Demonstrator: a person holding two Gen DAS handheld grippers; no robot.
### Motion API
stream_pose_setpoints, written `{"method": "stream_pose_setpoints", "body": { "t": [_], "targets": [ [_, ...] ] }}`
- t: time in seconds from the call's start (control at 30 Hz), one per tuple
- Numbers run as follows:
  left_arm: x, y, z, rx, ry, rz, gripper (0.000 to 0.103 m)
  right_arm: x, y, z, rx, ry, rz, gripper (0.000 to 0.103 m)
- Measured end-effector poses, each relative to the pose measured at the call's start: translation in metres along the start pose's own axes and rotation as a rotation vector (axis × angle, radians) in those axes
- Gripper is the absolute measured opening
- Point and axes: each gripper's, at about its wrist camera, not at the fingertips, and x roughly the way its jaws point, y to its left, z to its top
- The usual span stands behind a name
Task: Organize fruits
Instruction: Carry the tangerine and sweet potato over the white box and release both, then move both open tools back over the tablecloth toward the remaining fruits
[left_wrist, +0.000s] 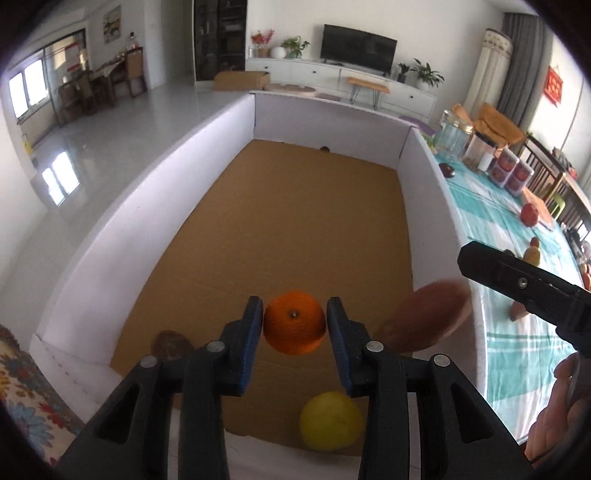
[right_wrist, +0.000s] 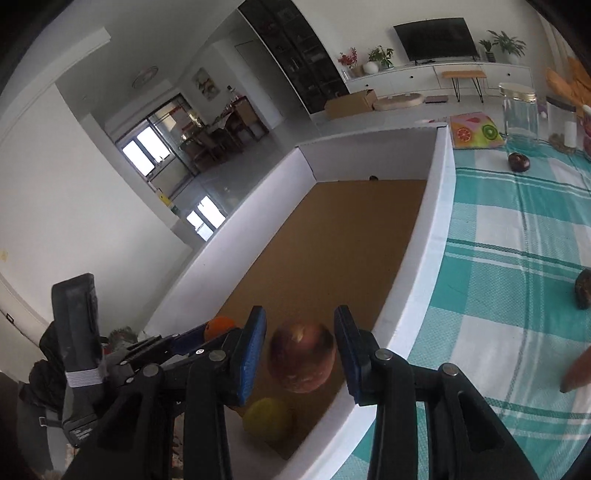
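Observation:
My left gripper (left_wrist: 294, 310) hangs over the near end of a white-walled box (left_wrist: 147, 221) with a brown cardboard floor. Its blue pads touch both sides of an orange (left_wrist: 294, 321), stem end facing me. Below it in the box lie a yellow lemon-like fruit (left_wrist: 330, 421) and a brown kiwi-like fruit (left_wrist: 171, 343). My right gripper (right_wrist: 300, 332) is shut on a red-brown apple-like fruit (right_wrist: 302, 356), just inside the box's right wall (right_wrist: 439, 221). That fruit shows blurred in the left wrist view (left_wrist: 424, 321). The orange (right_wrist: 218, 326) and the yellow fruit (right_wrist: 267, 419) also show in the right wrist view.
Right of the box, a teal plaid tablecloth (right_wrist: 498, 277) carries a dark round fruit (right_wrist: 519, 161), a dark lump (right_wrist: 583, 293), a glass jar (right_wrist: 521, 114) and a red fruit (left_wrist: 530, 214). A hand (left_wrist: 561, 406) holds the right gripper. The far half of the box floor is bare.

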Motion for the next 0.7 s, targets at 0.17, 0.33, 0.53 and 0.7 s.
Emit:
{"method": "stream_pose_setpoints", "body": {
  "t": [0.17, 0.33, 0.53, 0.7],
  "targets": [
    [-0.012, -0.009, 0.006, 0.004, -0.089, 0.068, 0.094, -0.046, -0.013, -0.002, -0.016, -0.122, -0.056, 0.085],
    [-0.026, -0.043, 0.011, -0.009, -0.168, -0.048, 0.096, -0.111, -0.066, -0.028, 0.027, -0.25, -0.283, 0.1],
    [-0.038, -0.133, -0.003, 0.099, -0.152, -0.31, 0.097, -0.17, -0.169, -0.087, 0.116, -0.287, -0.695, 0.101],
    [-0.023, -0.214, -0.032, 0.231, -0.041, -0.446, 0.097, -0.198, -0.241, -0.138, 0.273, -0.281, -0.88, 0.101]
  ]
}}
